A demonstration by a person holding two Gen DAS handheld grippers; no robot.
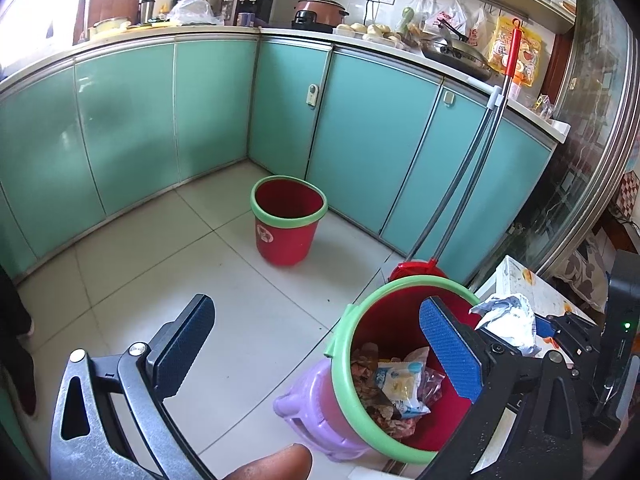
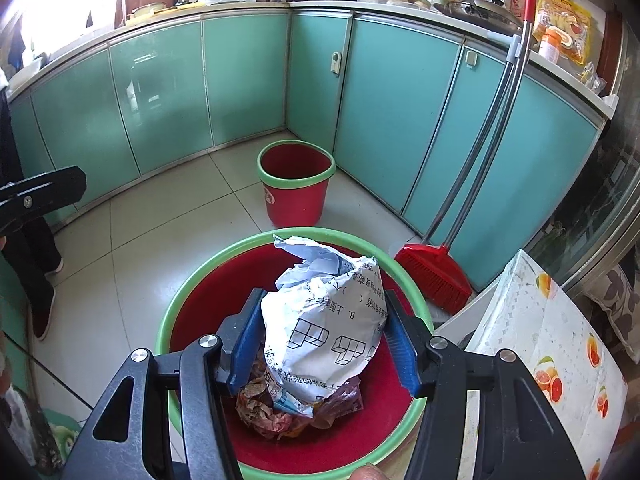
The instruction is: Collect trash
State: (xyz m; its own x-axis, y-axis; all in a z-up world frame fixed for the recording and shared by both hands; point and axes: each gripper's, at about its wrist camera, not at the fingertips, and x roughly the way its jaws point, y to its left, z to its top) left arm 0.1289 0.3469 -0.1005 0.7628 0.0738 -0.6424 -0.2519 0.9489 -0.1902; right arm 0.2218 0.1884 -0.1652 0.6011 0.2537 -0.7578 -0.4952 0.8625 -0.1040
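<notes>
Crumpled paper shows cube drawings and a "B." Right gripper clamps it above the near bin. Left gripper is spread wide, holding nothing.

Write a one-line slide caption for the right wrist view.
Right gripper holds crumpled printed paper above a green-rimmed red bin of trash; second bin beyond.

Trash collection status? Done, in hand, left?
Done: wrappers and scraps already lie in the near red bin with green rim. In hand: right gripper is shut on a crumpled printed paper above that bin; left gripper is open, holding nothing. Left: drop the paper. No other loose trash is visible on the floor.
</notes>
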